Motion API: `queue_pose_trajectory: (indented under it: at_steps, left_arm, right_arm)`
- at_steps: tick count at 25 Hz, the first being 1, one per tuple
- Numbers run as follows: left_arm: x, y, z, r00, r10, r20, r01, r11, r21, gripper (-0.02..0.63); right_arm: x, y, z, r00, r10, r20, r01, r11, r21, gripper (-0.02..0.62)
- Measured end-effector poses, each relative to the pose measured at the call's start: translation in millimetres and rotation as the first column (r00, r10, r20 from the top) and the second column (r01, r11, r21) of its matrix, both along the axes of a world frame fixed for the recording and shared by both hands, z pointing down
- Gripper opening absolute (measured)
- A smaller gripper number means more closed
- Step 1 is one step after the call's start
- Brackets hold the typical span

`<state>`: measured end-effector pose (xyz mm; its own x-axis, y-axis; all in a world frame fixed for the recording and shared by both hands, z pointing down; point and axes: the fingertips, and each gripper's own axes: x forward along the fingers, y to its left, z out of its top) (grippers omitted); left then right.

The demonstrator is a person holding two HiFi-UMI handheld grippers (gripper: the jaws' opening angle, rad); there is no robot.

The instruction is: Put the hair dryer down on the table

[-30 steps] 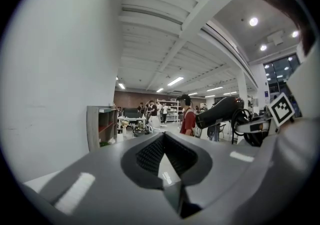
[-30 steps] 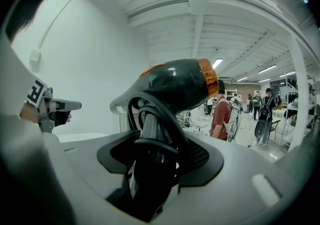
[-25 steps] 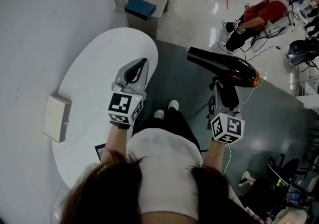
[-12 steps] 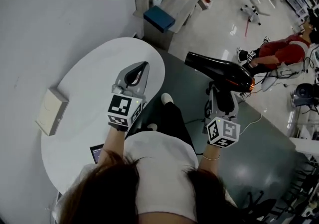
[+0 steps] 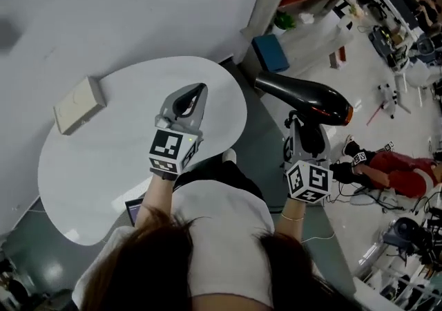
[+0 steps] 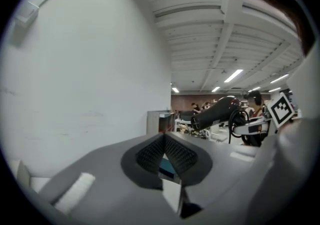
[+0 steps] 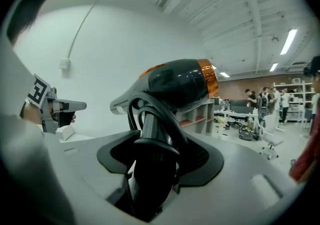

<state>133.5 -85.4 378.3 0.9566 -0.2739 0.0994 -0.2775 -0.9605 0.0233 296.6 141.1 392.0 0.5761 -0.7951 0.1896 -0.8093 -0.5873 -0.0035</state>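
Hair dryer [image 5: 304, 99] is held aloft by its handle, on which the fingers of the right gripper [image 5: 304, 138] are clamped, with the cord [image 7: 131, 111] looped alongside. Its barrel is carried roughly level, nozzle toward ten o'clock and orange rear toward four, past the edge of the white surface [image 5: 103, 164] and over the floor [image 5: 266, 133]. The surface lies at nine o'clock from the dryer, so a leftward carry is judged necessary. The left gripper [image 5: 185, 104], fingers together and empty, is poised over the surface.
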Motion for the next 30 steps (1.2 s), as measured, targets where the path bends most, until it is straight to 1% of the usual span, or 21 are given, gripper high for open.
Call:
queue_pose_trajectory:
  at_steps: [3,6,8,10,13,16,18,21,23,27,30]
  left_arm:
    - [-16,-20,0,0.99,-0.138,0.004,0.138,0.99,0.004,0.057]
    - [-33,-33,2,0.969,-0.246,0.009,0.246,0.969,0.003,0.058]
    - [-47,-41,3,0.946,-0.324,0.014,0.324,0.946,0.001,0.057]
    - [-62,-47,5,0.918,-0.397,0.02,0.397,0.918,0.004,0.057]
    - [-81,-51,10,0.882,-0.471,0.029,0.471,0.882,0.002,0.057]
    - [-96,-55,14,0.856,-0.515,0.045,0.515,0.857,-0.005,0.057]
    - [-103,-56,14,0.845,-0.532,0.05,0.533,0.846,-0.006,0.057]
    - [-113,-62,9,0.833,-0.551,0.044,0.552,0.834,-0.004,0.057]
    - [-120,-67,7,0.828,-0.559,0.04,0.559,0.829,-0.002,0.057]
    - [-129,-74,8,0.829,-0.558,0.036,0.559,0.829,-0.004,0.057]
    - [-131,-77,9,0.826,-0.563,0.034,0.564,0.826,-0.007,0.057]
  right_arm:
    - [13,-46,-1,0.99,-0.143,-0.005,0.143,0.99,0.0,0.238]
    - [15,-84,1,0.966,-0.257,-0.008,0.257,0.966,0.001,0.238]
    - [13,-109,4,0.943,-0.333,-0.006,0.333,0.943,0.002,0.238]
    - [7,-131,6,0.913,-0.407,-0.003,0.407,0.913,0.002,0.238]
    - [-3,-159,12,0.871,-0.491,0.007,0.491,0.871,-0.005,0.238]
    - [-14,-178,17,0.84,-0.542,0.021,0.543,0.84,-0.014,0.238]
    - [-21,-185,18,0.823,-0.567,0.025,0.567,0.823,-0.017,0.238]
    - [-31,-200,17,0.806,-0.591,0.033,0.592,0.806,-0.011,0.238]
    - [-38,-210,18,0.797,-0.602,0.04,0.603,0.798,-0.006,0.236]
    - [-51,-226,21,0.783,-0.62,0.052,0.621,0.784,-0.011,0.236]
    - [-59,-236,24,0.767,-0.64,0.058,0.641,0.767,-0.014,0.236]
